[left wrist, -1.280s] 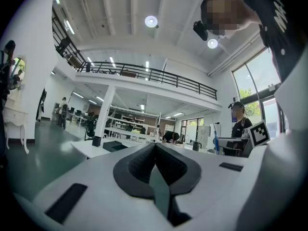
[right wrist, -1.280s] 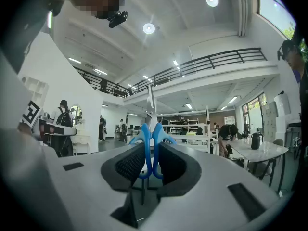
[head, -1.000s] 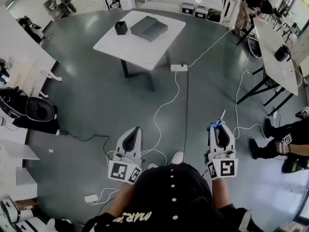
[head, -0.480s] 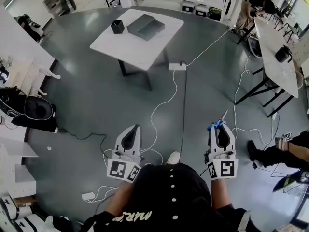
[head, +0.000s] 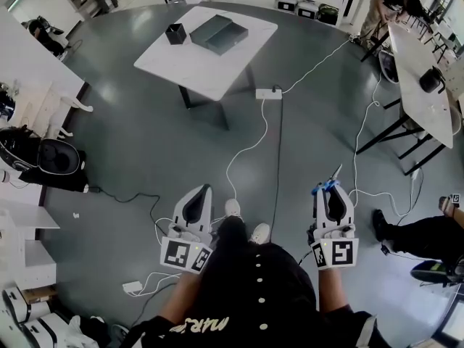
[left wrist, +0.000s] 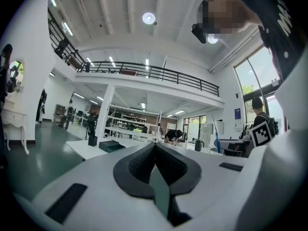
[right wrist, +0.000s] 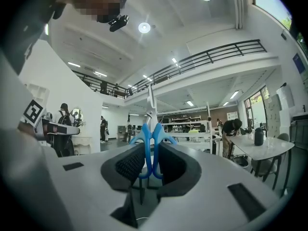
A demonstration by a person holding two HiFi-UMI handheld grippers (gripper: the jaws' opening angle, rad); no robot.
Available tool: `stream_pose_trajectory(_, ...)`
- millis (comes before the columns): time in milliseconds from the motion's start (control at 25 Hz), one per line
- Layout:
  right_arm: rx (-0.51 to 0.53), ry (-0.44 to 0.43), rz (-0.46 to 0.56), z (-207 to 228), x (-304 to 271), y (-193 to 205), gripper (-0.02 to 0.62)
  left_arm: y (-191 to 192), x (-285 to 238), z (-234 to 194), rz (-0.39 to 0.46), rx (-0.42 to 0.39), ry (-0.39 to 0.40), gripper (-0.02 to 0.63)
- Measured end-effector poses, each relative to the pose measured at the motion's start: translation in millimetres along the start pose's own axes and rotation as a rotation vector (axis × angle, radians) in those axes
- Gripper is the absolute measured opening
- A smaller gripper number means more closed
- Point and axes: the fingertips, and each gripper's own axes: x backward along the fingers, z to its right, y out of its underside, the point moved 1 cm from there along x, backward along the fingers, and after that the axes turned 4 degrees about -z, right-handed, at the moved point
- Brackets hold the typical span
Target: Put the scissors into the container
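You stand on a smooth grey floor (head: 145, 136) with a dull sheen. White cables (head: 243, 154) loop across it from a power strip (head: 267, 93). Ahead, a white square worktop (head: 217, 71) on a dark leg carries a small black open-topped container (head: 174, 33) and, just beside it, a flat dark grey box (head: 219, 35). The room is a tall, bright hall with a railed balcony (right wrist: 202, 57) and round ceiling lights (right wrist: 144, 28).

Your right claw (head: 331, 189) pinches the scissors (right wrist: 150, 148) by their glossy blue plastic loops between textured black pads. The pale blades point forward past the tips, well apart from the container. Your left claw (head: 205, 191), a matt white shell around black pads, is pressed together with nothing in it.
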Motion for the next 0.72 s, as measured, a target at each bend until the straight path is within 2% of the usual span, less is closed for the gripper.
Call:
stream_pose_trajectory(400,0.002,0.032,0.004,19,-26,1,0.103,3,-38,-11,-0.009,0.008,0.03,0.026)
stream_pose_trajectory(720,0.009,0.058,-0.002,39,-75,0,0.103,-4,-94,-34,0.0,0.008,0.055,0.026)
